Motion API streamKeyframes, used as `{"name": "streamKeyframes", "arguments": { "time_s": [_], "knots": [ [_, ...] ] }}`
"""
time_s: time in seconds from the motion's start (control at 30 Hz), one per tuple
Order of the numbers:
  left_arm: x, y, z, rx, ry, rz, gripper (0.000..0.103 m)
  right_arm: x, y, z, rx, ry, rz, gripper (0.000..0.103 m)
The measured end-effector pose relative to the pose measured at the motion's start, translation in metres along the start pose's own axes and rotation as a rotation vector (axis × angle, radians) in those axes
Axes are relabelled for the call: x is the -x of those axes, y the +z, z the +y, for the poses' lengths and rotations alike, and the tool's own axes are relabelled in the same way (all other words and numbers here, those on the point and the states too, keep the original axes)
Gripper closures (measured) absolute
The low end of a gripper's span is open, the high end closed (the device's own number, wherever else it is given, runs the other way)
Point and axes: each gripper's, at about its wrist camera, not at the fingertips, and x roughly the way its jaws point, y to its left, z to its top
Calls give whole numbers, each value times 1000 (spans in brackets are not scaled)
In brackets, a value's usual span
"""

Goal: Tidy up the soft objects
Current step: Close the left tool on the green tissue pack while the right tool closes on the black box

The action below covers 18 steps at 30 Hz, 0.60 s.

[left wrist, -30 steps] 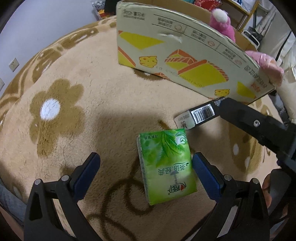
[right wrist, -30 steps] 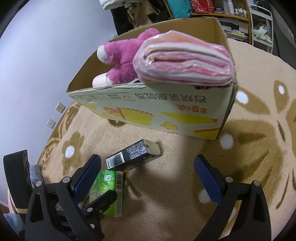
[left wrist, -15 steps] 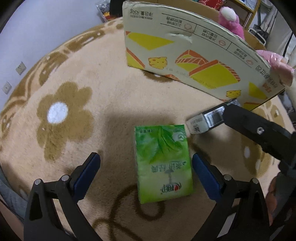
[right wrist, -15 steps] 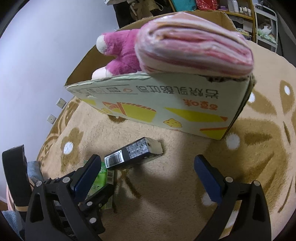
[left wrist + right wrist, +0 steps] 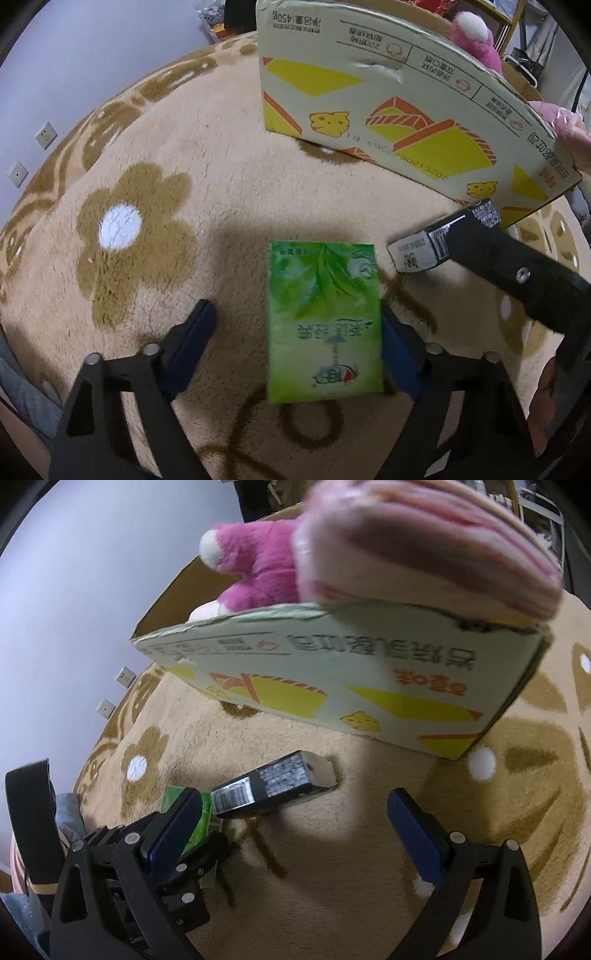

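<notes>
Carpet [image 5: 229,155], beige plush with brown flower shapes, lies under everything here. A flat green plastic-wrapped tissue pack [image 5: 325,325] printed with leaves rests on it, between the blue-padded fingers of the left gripper [image 5: 295,347]. Those jaws have just been closing: the right-hand pad [image 5: 399,354] sits at the pack's edge, while the left-hand pad [image 5: 192,343] stands apart from it with bare carpet between, so the pack is not yet pinched. Just beside the pack's far corner lies a dark rectangular carton [image 5: 273,786] with a white end and a barcode label. Behind both stands an open cardboard box [image 5: 369,686] printed in yellow and orange, holding a pink plush toy [image 5: 255,572] and a folded pink bundle in clear wrap [image 5: 424,546] that rests over its rim. The right gripper [image 5: 295,834] hovers over the carpet near the carton with its jaws spread wide, nothing between them.
</notes>
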Motion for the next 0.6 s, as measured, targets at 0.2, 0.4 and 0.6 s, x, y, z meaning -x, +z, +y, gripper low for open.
{"name": "streamKeyframes", "arguments": {
  "time_s": [0.2,0.4,0.6],
  "knots": [
    [6,0,4,1,0,-24,51,-10,0,7,36,-14,21,9],
    [13,-1,6,-8,3,-38,52,-8,3,4,14,20,3,35],
    [22,0,5,-10,25,-61,52,-3,4,3,11,20,-9,45]
  ]
}}
